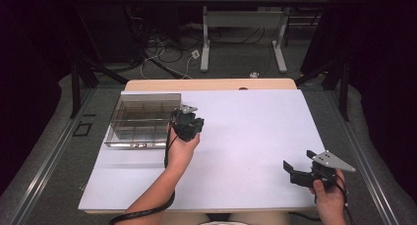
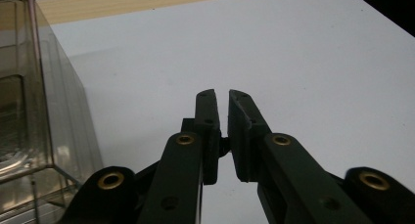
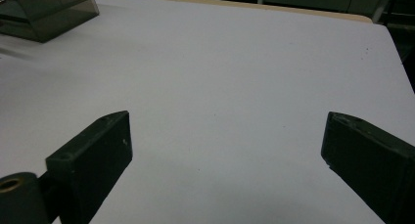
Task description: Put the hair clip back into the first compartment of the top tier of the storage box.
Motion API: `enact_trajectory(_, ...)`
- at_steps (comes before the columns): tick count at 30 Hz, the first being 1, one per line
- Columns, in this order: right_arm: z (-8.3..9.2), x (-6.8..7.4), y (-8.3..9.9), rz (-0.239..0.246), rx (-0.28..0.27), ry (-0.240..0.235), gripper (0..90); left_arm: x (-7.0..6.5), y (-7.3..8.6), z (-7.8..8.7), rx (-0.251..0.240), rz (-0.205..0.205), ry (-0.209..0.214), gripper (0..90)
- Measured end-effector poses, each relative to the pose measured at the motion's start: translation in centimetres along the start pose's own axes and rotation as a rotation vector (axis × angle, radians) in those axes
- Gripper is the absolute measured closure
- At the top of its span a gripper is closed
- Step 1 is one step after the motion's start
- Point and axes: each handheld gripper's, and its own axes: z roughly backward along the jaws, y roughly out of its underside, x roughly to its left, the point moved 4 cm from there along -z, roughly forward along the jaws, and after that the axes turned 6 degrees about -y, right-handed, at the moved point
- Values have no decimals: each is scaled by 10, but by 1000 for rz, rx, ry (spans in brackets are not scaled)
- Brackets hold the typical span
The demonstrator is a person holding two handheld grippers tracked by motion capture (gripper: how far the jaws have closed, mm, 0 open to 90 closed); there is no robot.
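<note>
**Operator:** Report status, starting with the high view.

**Technician:** The left gripper (image 1: 187, 122) is hovering just beside the right wall of the clear divided box (image 1: 142, 121), which is sitting at about ten o'clock on the white table (image 1: 246, 136). The right gripper (image 1: 301, 167) is waiting at about four o'clock, well apart from the box, jaws spread.

**Operator:** The left gripper view?

**Technician:** The left gripper (image 2: 221, 98) is showing its jaws pressed nearly together, a thin slit between them, nothing pinched. The box wall (image 2: 58, 101) is standing at nine o'clock, close by but not touching the jaws.

**Operator:** The right gripper view?

**Technician:** The right gripper (image 3: 225, 136) is holding its jaws wide apart over bare table. A corner of the box (image 3: 49, 13) is appearing at eleven o'clock, far off.

**Operator:** Progress?

**Technician:** Judging by this, neither gripper is carrying anything and the compartments are looking empty, though the tinted walls hinder certainty. Work on the box is either starting or finishing; I cannot tell which.
</note>
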Motion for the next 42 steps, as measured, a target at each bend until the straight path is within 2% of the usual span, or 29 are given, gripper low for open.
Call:
enact_trajectory(5,-1,0,0,-3,-10,4,45,11,-6,10,-19,14,-14,835)
enact_trajectory(7,0,0,0,-4,7,3,45,13,-7,11,-29,18,-17,834)
enact_trajectory(12,0,1,0,-5,4,2,45,25,-11,21,-49,35,-29,835)
enact_trajectory(14,-1,0,1,-4,3,2,45,31,-12,25,-50,35,-41,835)
enact_trajectory(17,-1,2,0,-12,-5,-3,45,43,-13,33,-65,55,-58,834)
enact_trajectory(18,-1,1,0,-10,-3,0,45,43,-13,33,-65,55,-58,835)
enact_trajectory(19,-1,1,0,-7,1,3,45,50,-12,38,-68,59,-68,834)
enact_trajectory(20,-1,1,0,-7,-1,5,45,50,-12,38,-68,59,-68,834)
enact_trajectory(21,-1,1,0,-9,-1,6,45,57,-11,42,-73,71,-80,834)
enact_trajectory(23,-2,1,0,-6,-5,2,45,65,-9,47,-77,69,-94,835)
enact_trajectory(25,-3,0,0,-3,-6,7,45,68,-8,50,-78,79,-96,835)
enact_trajectory(28,-4,1,0,0,-2,0,45,83,-3,60,-85,89,-120,835)
enact_trajectory(29,-4,1,0,-1,-2,2,45,83,-3,60,-85,89,-120,835)
enact_trajectory(30,-2,1,0,0,12,5,45,87,-1,63,-84,94,-124,835)
enact_trajectory(32,-3,1,0,-1,6,6,45,96,2,71,-96,106,-139,834)
enact_trajectory(42,0,2,0,0,4,7,45,117,12,92,-113,137,-154,835)
